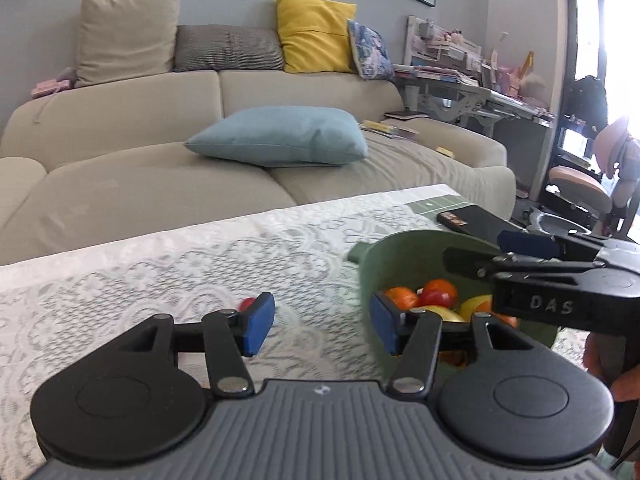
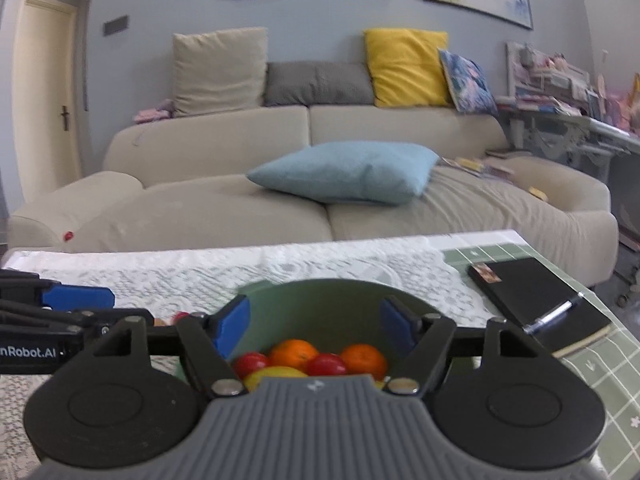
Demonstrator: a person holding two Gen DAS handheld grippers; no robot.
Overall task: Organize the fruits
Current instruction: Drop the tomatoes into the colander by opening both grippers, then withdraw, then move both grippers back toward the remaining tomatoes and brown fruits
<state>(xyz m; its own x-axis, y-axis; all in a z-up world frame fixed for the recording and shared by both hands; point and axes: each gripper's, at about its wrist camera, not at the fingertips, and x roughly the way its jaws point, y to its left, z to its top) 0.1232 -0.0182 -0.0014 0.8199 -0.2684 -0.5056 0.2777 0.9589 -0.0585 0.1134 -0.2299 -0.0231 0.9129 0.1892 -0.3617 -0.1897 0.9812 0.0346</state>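
Note:
A green bowl (image 1: 404, 256) (image 2: 332, 308) on the lace tablecloth holds oranges (image 2: 294, 354), red fruits (image 2: 326, 364) and a yellow fruit (image 2: 272, 374). My left gripper (image 1: 322, 326) is open and empty, just left of the bowl; its right fingertip (image 1: 382, 326) is at the bowl's rim. A small red fruit (image 1: 247, 304) lies on the cloth behind its left fingertip. My right gripper (image 2: 314, 322) is open and empty, over the bowl above the fruits. It also shows in the left wrist view (image 1: 520, 256).
A black notebook with a pen (image 2: 536, 300) lies on a green checked mat (image 2: 600, 364) to the right of the bowl. A beige sofa (image 2: 280, 200) with a blue cushion (image 2: 352, 172) stands beyond the table's far edge. A small red object (image 2: 69, 235) lies on the sofa's left arm.

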